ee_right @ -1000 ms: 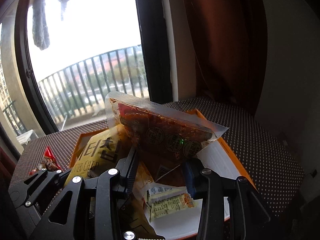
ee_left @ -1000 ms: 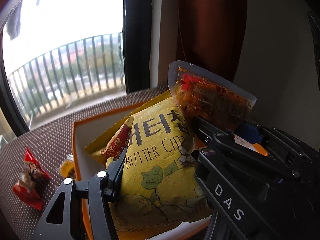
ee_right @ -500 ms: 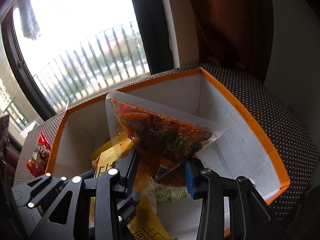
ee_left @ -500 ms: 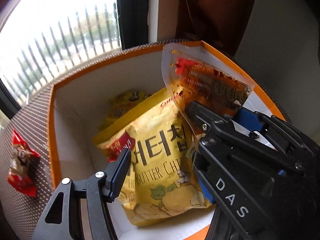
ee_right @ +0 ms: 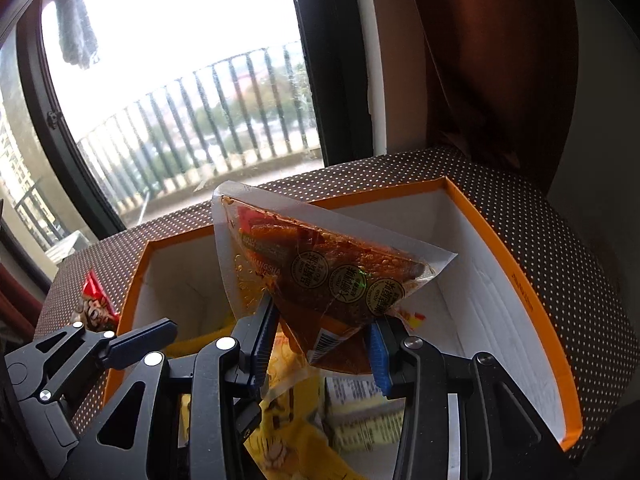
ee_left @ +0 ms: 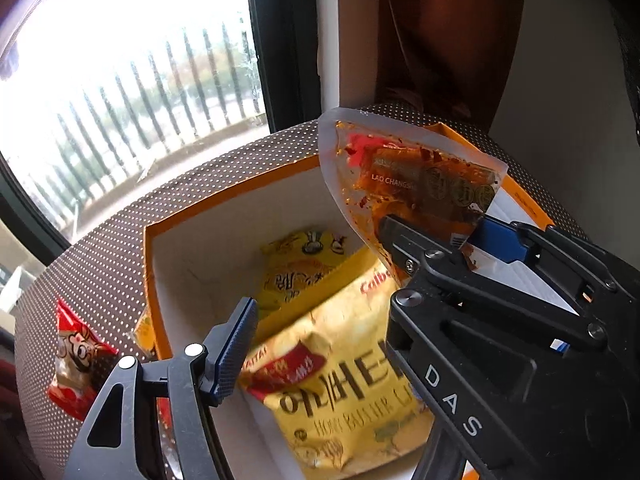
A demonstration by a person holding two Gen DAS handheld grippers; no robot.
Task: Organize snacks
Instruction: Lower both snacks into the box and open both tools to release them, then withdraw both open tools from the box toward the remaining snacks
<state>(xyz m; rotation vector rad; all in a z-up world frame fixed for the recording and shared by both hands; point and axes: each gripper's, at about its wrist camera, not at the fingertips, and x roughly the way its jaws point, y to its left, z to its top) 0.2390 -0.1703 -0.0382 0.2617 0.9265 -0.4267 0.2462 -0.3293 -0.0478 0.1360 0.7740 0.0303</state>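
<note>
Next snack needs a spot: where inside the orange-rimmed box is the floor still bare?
Bare white floor lies along the orange-rimmed box's right wall and far corners. The left-centre is crowded with the big yellow chip bag and small yellow packet.

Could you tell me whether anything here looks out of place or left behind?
Yes: a red snack packet lies on the dotted tablecloth outside the orange box, beside its left wall, while the yellow chip bag sits inside. A small yellow packet also sits outside that wall.

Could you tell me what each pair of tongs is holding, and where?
Right tongs pinch the chili snack pouch by its lower corner; left tongs are opening, holding nothing.
</note>
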